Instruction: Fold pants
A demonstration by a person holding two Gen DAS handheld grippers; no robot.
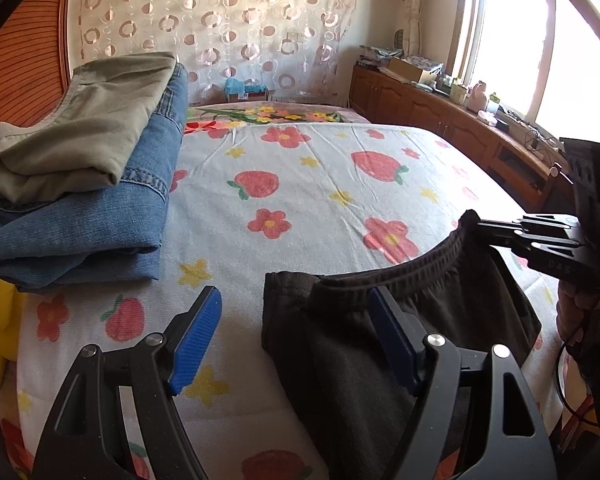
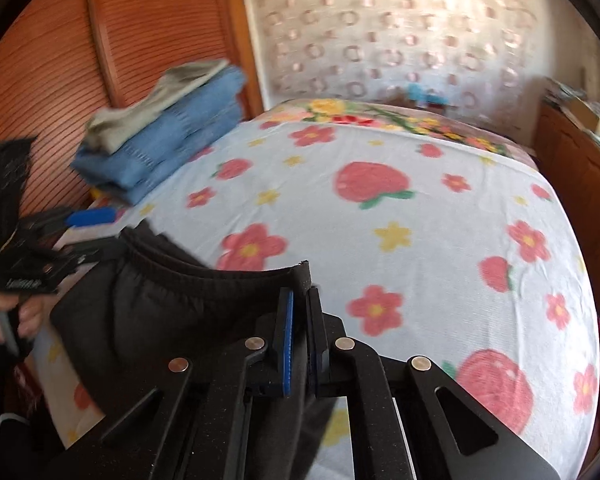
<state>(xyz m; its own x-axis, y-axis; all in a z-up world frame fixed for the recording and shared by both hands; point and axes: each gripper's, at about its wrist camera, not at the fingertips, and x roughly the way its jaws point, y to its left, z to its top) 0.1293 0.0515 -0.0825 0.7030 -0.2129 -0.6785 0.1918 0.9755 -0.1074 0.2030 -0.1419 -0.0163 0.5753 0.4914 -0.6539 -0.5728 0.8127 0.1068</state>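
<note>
Clamping the far corner of the black pants' (image 2: pixel 160 312) elastic waistband, our right gripper (image 2: pixel 300 312) is keeping its jaws pressed together with the dark fabric pinched between the blue pads. Our left gripper (image 1: pixel 296 332) is standing with its jaws wide apart: the near corner of the waistband is sitting between the two blue pads, close against the right-hand one, but we cannot tell whether that pad is touching the cloth. The pants themselves are lying at the near edge of the bed (image 1: pixel 300 168), waistband stretched between the two tools and curving away from us.

From the left wrist we are seeing the right gripper side-on at the frame's right edge, biting the waistband end, with a hand (image 1: pixel 572 312) and a dark cable beneath it. From the right wrist, which is blurred, we are seeing the left gripper's blue pad and the hand holding it at the far left.

Farther out, a folded olive garment (image 1: pixel 88 124) is resting on folded blue jeans (image 1: pixel 112 208) at the bed's left side, beside a slatted wooden panel (image 2: pixel 60 60). A cluttered wooden cabinet (image 1: pixel 440 108) is running under the bright window (image 1: pixel 532 52), and a circle-patterned curtain (image 1: pixel 220 20) is hanging behind the bed.
</note>
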